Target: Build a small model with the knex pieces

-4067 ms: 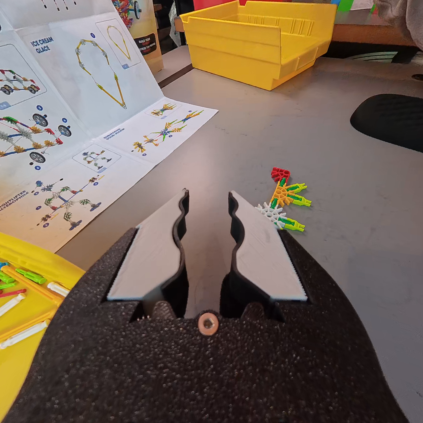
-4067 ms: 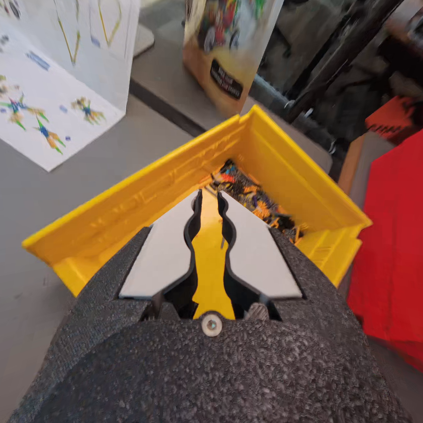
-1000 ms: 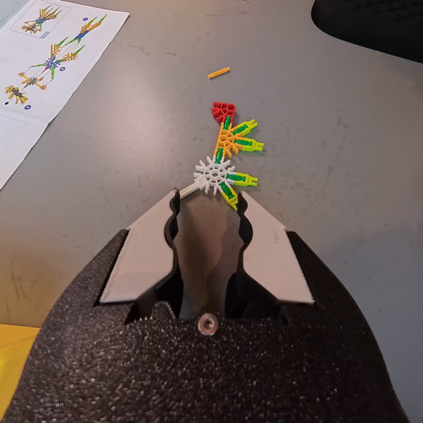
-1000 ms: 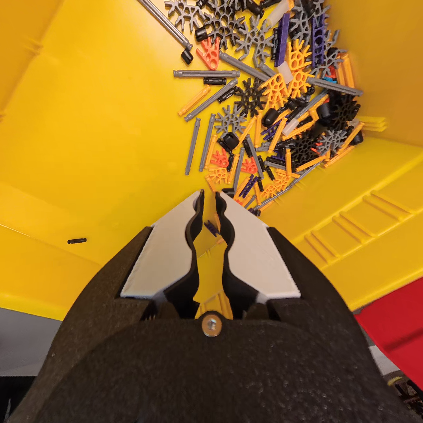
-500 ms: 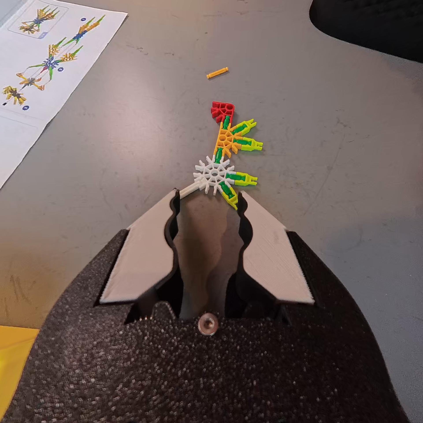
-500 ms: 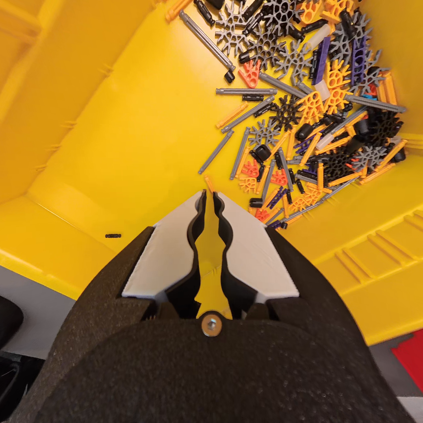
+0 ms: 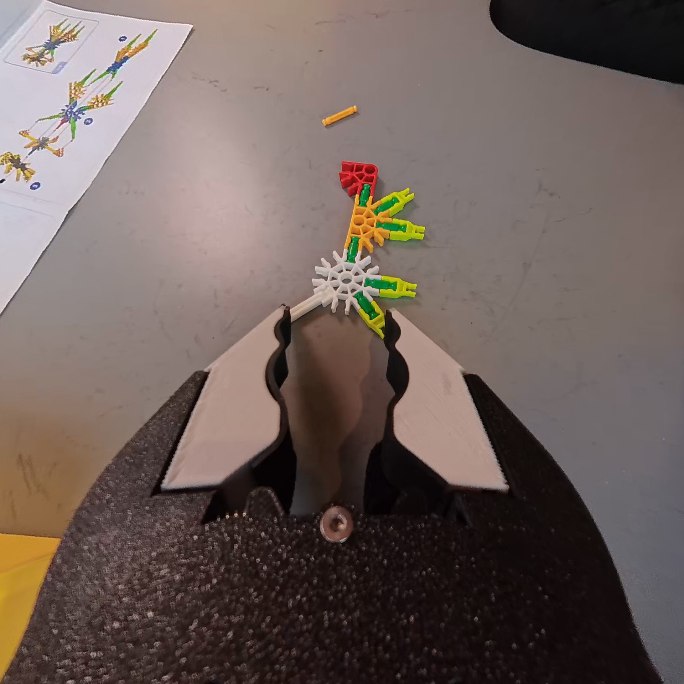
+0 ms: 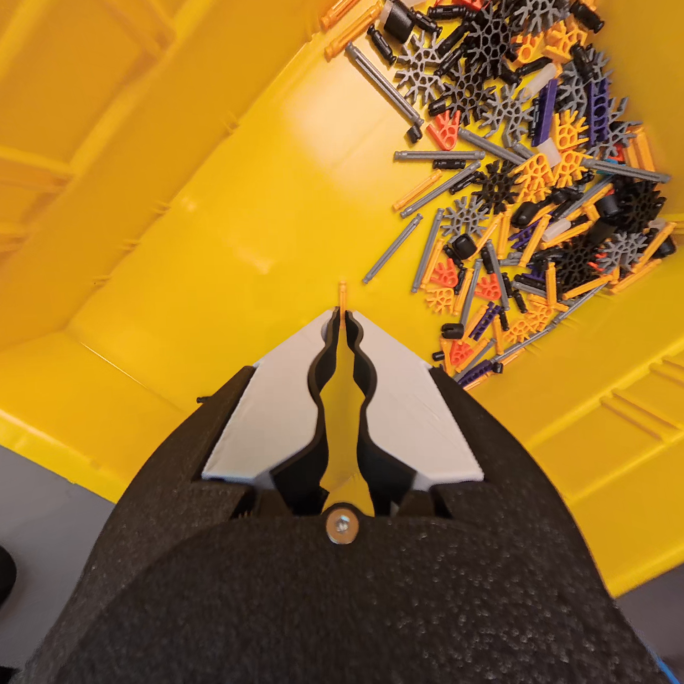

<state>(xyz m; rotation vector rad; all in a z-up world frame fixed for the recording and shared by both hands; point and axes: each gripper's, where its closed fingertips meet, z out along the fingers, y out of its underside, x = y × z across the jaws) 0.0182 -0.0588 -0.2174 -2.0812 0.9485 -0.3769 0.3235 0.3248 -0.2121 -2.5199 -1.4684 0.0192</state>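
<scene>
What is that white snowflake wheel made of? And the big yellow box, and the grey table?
The white snowflake wheel looks like hard moulded plastic: crisp spokes, even colour, slight sheen. The big yellow box seems glossy plastic too, with moulded ribs and a bright light reflection. The grey table has a smooth matte top with fine scratches, perhaps laminate; I can't be sure.

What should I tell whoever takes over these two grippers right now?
Left gripper: open, low over the grey table, tips either side of the near end of the small toy model. A loose orange rod lies beyond the model, an instruction sheet to the far left.
Right gripper: shut on a thin orange stick, above the floor of the yellow bin; the parts pile sits to its right.
Model not gripped; stick not yet out of the bin.
</scene>
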